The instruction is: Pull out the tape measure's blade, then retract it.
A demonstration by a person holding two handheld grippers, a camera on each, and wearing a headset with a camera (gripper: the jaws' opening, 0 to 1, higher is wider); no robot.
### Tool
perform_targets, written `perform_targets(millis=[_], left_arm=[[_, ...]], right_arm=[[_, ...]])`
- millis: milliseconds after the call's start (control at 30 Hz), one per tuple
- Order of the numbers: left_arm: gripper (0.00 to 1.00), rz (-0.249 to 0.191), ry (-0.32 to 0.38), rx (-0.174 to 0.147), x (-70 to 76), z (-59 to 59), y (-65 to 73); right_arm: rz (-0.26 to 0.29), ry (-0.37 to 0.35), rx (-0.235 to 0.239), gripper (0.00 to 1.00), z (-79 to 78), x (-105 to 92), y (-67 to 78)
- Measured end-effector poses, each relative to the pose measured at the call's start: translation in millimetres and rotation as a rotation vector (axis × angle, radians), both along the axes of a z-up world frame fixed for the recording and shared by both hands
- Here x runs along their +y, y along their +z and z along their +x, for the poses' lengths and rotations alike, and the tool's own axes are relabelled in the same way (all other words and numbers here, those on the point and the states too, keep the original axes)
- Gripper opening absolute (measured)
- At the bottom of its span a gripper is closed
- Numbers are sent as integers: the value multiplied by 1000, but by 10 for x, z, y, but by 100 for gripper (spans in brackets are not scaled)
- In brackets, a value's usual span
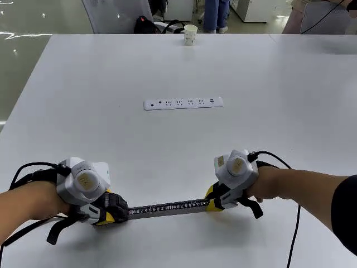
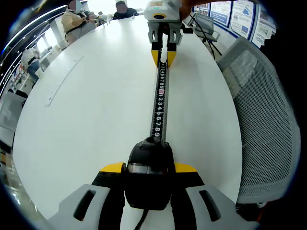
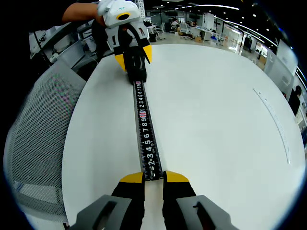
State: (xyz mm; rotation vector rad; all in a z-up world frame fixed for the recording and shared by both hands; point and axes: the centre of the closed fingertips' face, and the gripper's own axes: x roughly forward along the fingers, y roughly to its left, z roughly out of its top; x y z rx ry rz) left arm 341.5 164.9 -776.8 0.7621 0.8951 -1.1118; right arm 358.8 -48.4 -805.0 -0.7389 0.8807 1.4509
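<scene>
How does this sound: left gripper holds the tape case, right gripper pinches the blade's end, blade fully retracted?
Wrong on the blade: the head view shows it pulled out, spanning from the case in the left gripper to the right gripper pinching its end.

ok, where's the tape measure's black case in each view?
Head view: black rounded tape-measure case lower left, in the left gripper.
Left gripper view: bottom centre, between its fingers.
Right gripper view: top, left of centre.
Shared landmark: the numbered blade running out of it.
</scene>
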Motion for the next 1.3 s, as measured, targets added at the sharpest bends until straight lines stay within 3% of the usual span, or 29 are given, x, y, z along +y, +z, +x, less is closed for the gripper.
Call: perform_targets(millis=[1300], left_arm=[[31,3,1,0,9,1,-7]], right_arm=[[-7,-26,6,10,14,-138,-12]])
